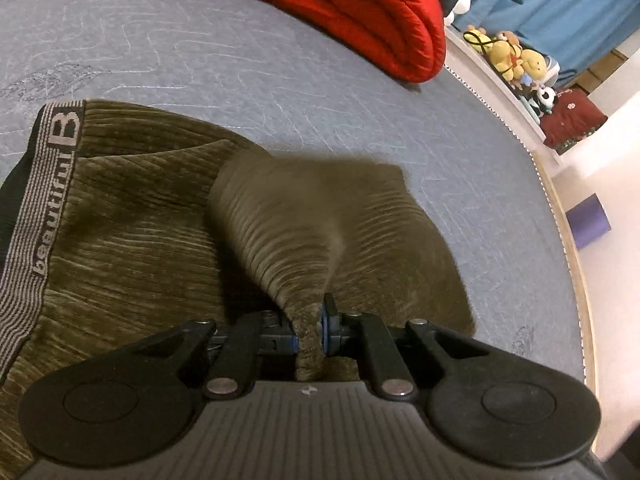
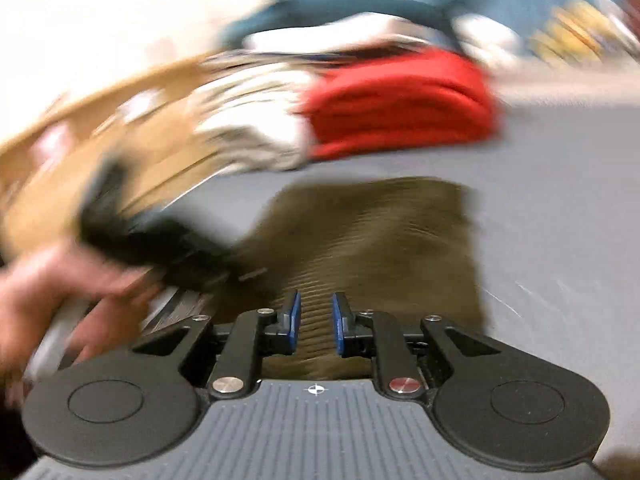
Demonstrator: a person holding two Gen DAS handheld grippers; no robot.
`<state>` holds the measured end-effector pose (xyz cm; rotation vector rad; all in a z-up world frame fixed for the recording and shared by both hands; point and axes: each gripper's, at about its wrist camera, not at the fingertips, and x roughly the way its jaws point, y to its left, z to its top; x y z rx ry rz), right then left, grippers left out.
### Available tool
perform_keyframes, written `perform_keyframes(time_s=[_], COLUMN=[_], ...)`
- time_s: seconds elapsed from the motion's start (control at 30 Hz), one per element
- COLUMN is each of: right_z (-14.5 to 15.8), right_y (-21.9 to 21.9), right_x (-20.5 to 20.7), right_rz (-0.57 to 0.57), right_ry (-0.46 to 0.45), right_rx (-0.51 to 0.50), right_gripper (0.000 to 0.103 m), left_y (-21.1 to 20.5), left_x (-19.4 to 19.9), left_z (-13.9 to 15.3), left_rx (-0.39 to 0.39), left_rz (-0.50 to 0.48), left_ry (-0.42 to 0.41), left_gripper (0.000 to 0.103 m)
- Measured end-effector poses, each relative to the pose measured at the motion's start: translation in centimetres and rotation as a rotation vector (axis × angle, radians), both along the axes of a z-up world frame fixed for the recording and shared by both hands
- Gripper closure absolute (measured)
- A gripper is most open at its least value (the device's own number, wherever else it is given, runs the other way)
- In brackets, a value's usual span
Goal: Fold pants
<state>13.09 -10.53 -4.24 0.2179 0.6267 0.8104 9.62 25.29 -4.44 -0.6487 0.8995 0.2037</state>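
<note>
Folding was in progress. The olive ribbed pants (image 1: pixel 132 216) lay on the grey bed (image 1: pixel 280 64), and the left tool (image 1: pixel 309 326) was clenched on a bunch of their fabric, which rose from the bed toward the camera. In the right wrist view the right tool (image 2: pixel 314 326) was released, its blue pads (image 2: pixel 295 316) apart with the ribbed cloth showing between them; whether they touched it I could not tell, because this view was much blurred. At 9 o'clock there a hand (image 2: pixel 60 292) held the other black tool.

I judged that one part was being carried over the rest; the next move called for laying it flat and lining up the edges.

The waistband (image 1: pixel 48 184) at 9 o'clock carried a large letter "B" and a smaller word, not clearly readable. A red blanket (image 1: pixel 360 16) lay at 12 o'clock.
</note>
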Motion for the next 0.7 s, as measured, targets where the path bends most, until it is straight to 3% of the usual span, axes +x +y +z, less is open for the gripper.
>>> perform_keyframes(time_s=[0.13,0.27,0.33,0.47,0.57,0.7], right_z=[-4.0,-7.4,-8.3,-8.9,-9.4,-9.1], right_y=[-2.6,-3.4,-3.6,-2.1,-1.6,-0.5], right_x=[5.1,8.2,9.2,10.4,11.6,11.8], right_rz=[-0.291,-0.328,-0.323,-0.323,-0.339,-0.347], right_ry=[0.314,0.511,0.559,0.587,0.601,0.567], right_rx=[0.037,0.171,0.261,0.345,0.343,0.297], right_gripper=[0.078,0.066,0.056,0.056,0.057,0.081], left_y=[0.3,0.4,0.4,0.3,0.0,-0.2], left_x=[0.1,-0.1,-0.2,0.1,0.3,0.5], left_z=[0.4,0.4,0.3,0.3,0.4,0.4], left_rx=[-0.010,-0.017,-0.024,-0.025,-0.016,-0.008], left_rz=[-0.014,-0.015,-0.011,-0.006,-0.004,0.009], left_ry=[-0.016,-0.018,-0.016,-0.014,-0.017,-0.012], left_gripper=[0.093,0.093,0.093,0.093,0.093,0.092])
